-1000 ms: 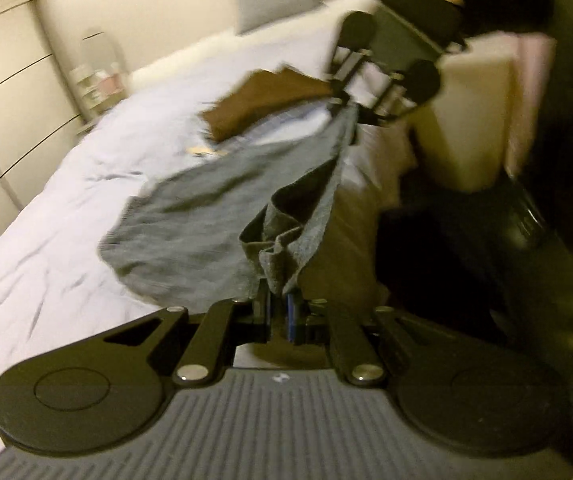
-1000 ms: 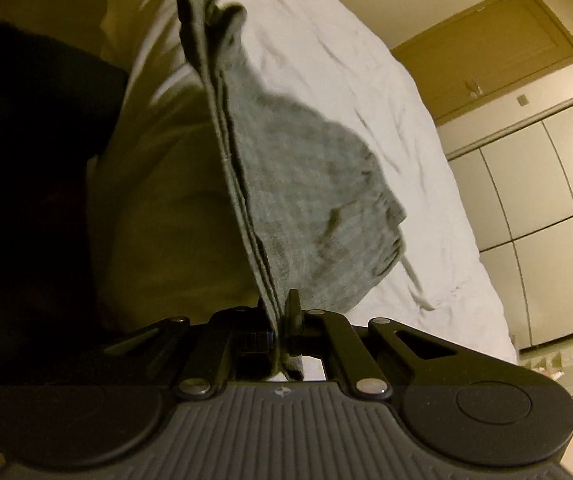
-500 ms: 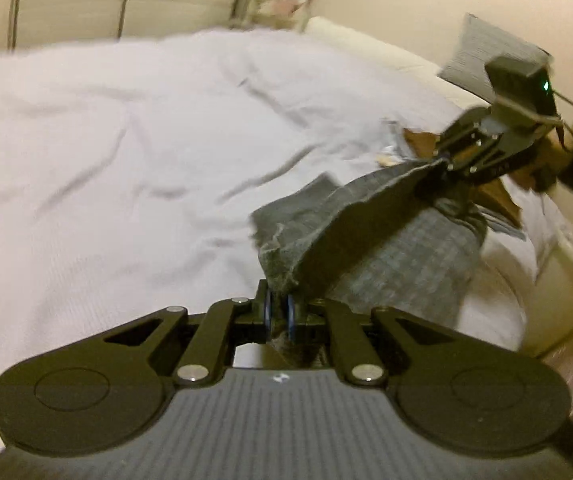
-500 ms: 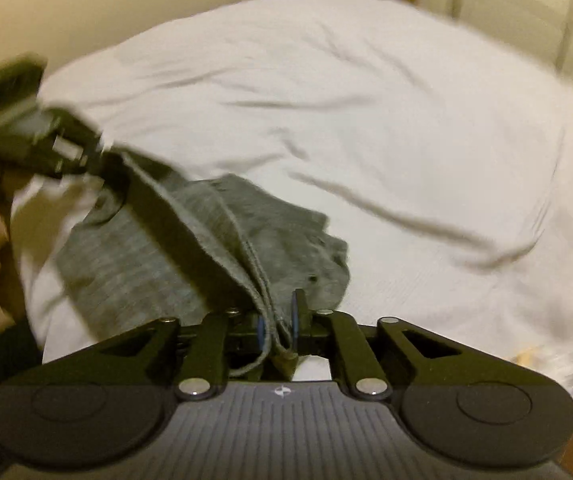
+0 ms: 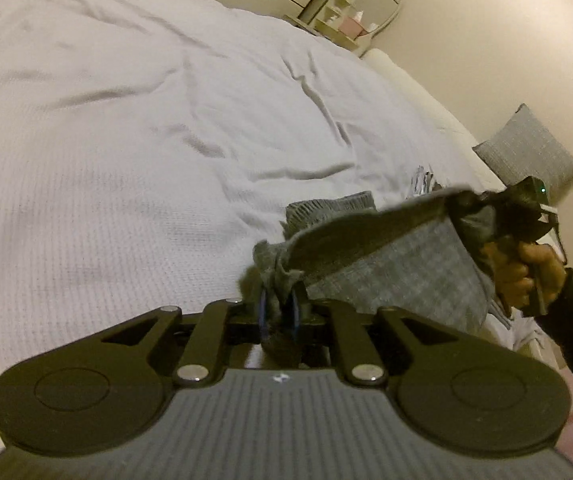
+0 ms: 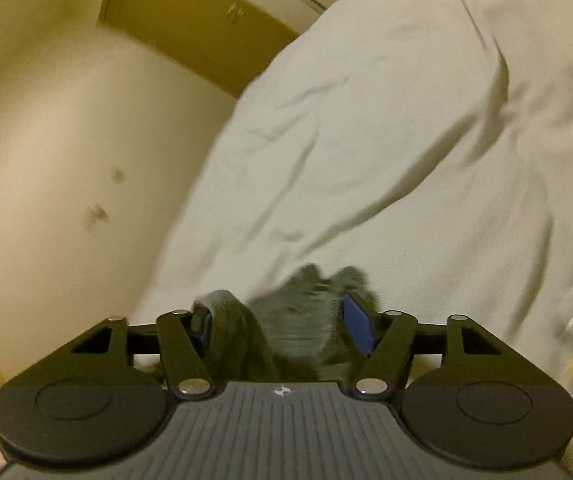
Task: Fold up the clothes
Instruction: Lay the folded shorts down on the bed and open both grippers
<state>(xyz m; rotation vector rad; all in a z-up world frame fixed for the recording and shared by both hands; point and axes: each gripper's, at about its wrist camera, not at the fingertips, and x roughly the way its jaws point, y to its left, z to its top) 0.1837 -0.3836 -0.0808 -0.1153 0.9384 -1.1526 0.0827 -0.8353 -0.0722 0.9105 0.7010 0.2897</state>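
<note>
A grey checked garment point(image 5: 398, 264) lies partly on the white bed point(image 5: 126, 160), its upper edge stretched taut in the air. My left gripper point(image 5: 278, 312) is shut on one bunched corner of it, just above the bedcover. The other corner reaches the right gripper point(image 5: 482, 204), held by a hand point(image 5: 526, 268) at the right. In the right wrist view the right gripper point(image 6: 282, 328) stands open, blue pads wide apart. Grey cloth point(image 6: 302, 320) lies loose between its fingers and drapes over the left one.
A grey pillow point(image 5: 526, 152) leans on the wall at the head of the bed. A small shelf with a mirror point(image 5: 350, 20) stands beyond the bed's far corner. A brown door point(image 6: 190, 20) and bare wall lie past the bed edge point(image 6: 190, 208).
The right gripper, shut on the garment's edge before, now has its jaws apart. Both grippers swung over the bed and came lower with the garment.
</note>
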